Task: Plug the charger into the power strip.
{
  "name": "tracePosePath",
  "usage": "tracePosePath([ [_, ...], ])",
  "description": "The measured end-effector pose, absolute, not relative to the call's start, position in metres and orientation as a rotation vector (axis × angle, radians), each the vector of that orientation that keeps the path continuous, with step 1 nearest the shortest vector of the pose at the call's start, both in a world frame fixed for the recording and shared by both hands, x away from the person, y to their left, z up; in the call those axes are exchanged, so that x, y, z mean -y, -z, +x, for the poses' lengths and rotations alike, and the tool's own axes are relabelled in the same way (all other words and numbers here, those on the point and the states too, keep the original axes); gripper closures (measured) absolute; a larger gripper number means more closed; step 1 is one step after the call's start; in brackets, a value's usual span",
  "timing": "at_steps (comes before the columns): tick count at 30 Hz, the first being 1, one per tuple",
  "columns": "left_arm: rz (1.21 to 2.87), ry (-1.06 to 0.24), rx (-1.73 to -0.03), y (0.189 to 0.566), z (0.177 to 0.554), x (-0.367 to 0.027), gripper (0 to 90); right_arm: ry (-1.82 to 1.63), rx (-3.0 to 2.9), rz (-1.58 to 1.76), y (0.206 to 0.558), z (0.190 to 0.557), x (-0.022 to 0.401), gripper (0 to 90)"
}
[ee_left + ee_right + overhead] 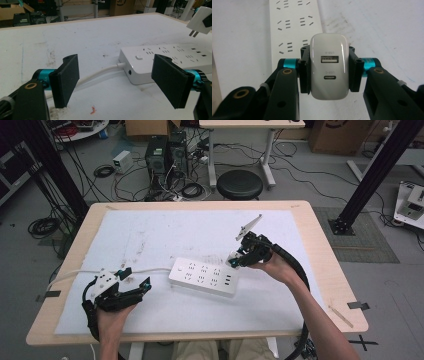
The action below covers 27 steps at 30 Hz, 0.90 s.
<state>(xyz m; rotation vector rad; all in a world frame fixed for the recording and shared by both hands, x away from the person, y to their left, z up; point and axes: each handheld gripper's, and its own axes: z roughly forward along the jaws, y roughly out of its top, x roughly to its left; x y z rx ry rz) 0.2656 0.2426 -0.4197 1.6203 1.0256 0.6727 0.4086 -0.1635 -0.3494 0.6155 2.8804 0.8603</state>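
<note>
A white power strip point(204, 276) lies flat near the middle of the white mat, its cable point(150, 270) trailing left. My right gripper point(234, 261) hovers just above the strip's right end, shut on a white USB charger point(329, 67) whose two ports face the camera. The right gripper view has the power strip point(292, 30) below and beyond it. From the left gripper view the charger point(200, 23) hangs at top right, prongs pointing down toward the power strip point(165, 61). My left gripper point(136, 277) rests low at the mat's left, open with nothing between its pads, facing the cable point(100, 75).
The wooden table's edge point(200, 205) frames the mat point(150, 235). Beyond the far edge stand a black stool point(240, 184) and tangled cables on the floor. Small dirt marks and a red scrap point(93, 110) lie on the mat near my left gripper.
</note>
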Motion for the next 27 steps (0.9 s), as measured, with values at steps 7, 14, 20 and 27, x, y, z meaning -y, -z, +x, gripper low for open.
tracePosePath([
  [7,1.626,-0.668,-1.02,0.42,0.266,-0.239,22.5,-0.816,-2.932,0.549,0.348,0.411,0.146,63.4],
  [14,1.626,-0.668,-1.021,0.419,0.264,-0.239,22.5,-0.785,-2.993,0.468,0.35,0.412,0.13,63.4],
  [20,1.621,-0.669,-1.032,0.42,0.261,-0.242,22.5,-0.733,-3.025,0.405,0.352,0.415,0.111,63.4],
  [27,1.615,-0.673,-1.042,0.421,0.259,-0.245,22.6,-0.676,-3.043,0.363,0.358,0.415,0.102,63.4],
])
